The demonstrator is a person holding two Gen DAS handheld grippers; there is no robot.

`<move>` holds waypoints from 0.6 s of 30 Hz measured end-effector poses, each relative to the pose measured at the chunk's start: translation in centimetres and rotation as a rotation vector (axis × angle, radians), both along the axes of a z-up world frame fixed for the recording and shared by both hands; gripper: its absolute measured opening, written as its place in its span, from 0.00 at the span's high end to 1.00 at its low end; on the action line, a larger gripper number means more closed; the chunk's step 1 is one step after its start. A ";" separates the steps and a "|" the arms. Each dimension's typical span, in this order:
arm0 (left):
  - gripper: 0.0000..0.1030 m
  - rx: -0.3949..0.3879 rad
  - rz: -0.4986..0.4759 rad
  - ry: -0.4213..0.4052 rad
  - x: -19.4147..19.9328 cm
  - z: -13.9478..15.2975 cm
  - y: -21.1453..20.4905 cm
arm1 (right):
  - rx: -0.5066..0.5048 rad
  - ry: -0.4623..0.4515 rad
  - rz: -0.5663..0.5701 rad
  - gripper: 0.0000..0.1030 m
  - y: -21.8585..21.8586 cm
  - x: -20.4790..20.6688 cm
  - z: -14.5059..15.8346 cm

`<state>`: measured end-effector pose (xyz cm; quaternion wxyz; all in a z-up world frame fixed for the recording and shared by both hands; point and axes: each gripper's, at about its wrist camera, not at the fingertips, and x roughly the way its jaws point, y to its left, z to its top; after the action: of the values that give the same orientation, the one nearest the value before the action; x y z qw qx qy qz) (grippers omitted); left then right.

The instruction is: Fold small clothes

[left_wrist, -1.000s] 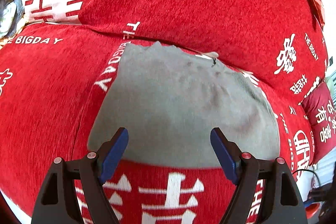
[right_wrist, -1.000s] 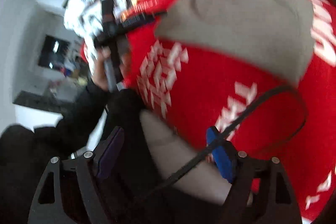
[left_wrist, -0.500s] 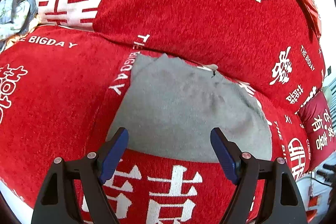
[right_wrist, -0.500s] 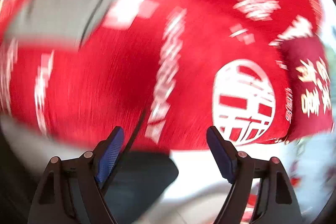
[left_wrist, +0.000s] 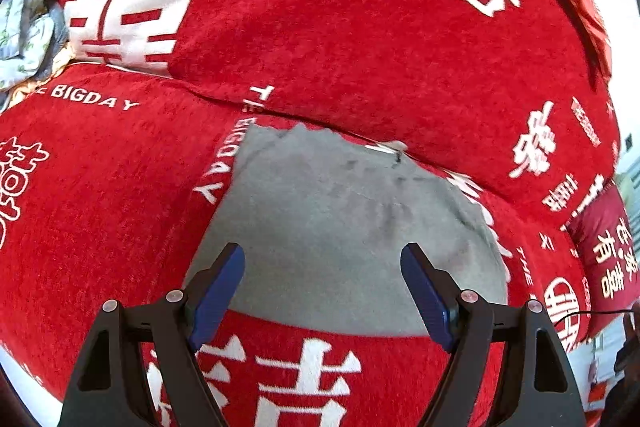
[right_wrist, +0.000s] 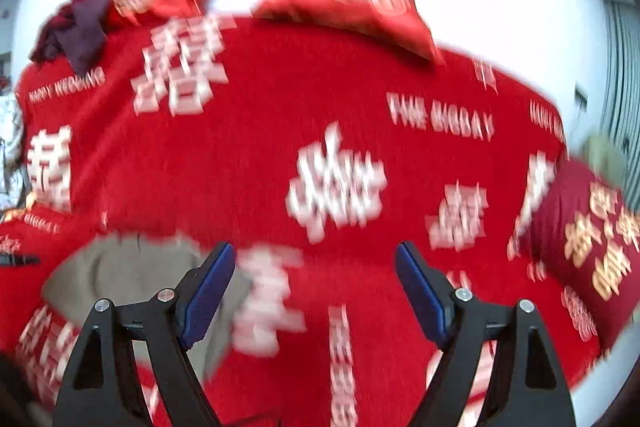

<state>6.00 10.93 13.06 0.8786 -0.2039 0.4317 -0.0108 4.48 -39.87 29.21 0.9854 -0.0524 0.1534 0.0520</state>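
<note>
A folded grey garment [left_wrist: 344, 227] lies flat on the red sofa seat [left_wrist: 100, 195], close to the backrest. My left gripper [left_wrist: 322, 287] is open and empty, hovering over the garment's near edge. In the blurred right wrist view the same grey garment [right_wrist: 120, 275] shows at the lower left. My right gripper [right_wrist: 316, 291] is open and empty, held above the red seat to the right of the garment. A dark maroon garment [right_wrist: 76, 31] is bunched on top of the backrest at the far left.
The sofa is covered in red cloth with white characters [left_wrist: 360, 27]. A pale patterned cloth [left_wrist: 28, 19] sits at the far left. Red cushions [right_wrist: 348, 3] stand on the backrest and a dark red cushion [right_wrist: 588, 239] lies at the right end.
My right gripper has swung fast from the person's body and lap up to face the sofa backrest. My left gripper has stayed over the grey garment, shifting slightly.
</note>
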 end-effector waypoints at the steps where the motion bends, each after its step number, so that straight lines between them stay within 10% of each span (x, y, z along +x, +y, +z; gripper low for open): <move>1: 0.21 -0.002 0.008 0.000 0.1 0.2 0.3 | 0.075 -0.007 0.030 0.18 0.5 0.6 0.5; 8: 0.21 0.003 0.046 -0.005 0.4 1.3 3.1 | 0.691 -0.128 0.179 0.17 -0.9 4.8 4.7; 15: 0.21 0.022 -0.025 0.057 1.1 -3.3 -0.9 | 0.479 -0.178 0.222 0.17 2.2 3.4 3.9; 18: 0.21 0.043 -0.030 0.096 2.2 -4.3 -1.6 | 0.518 0.011 0.379 0.19 2.9 5.0 0.1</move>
<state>8.24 9.38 8.71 0.8608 -0.1787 0.4765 -0.0052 9.49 -36.98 29.29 0.9379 0.1728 0.1280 0.2722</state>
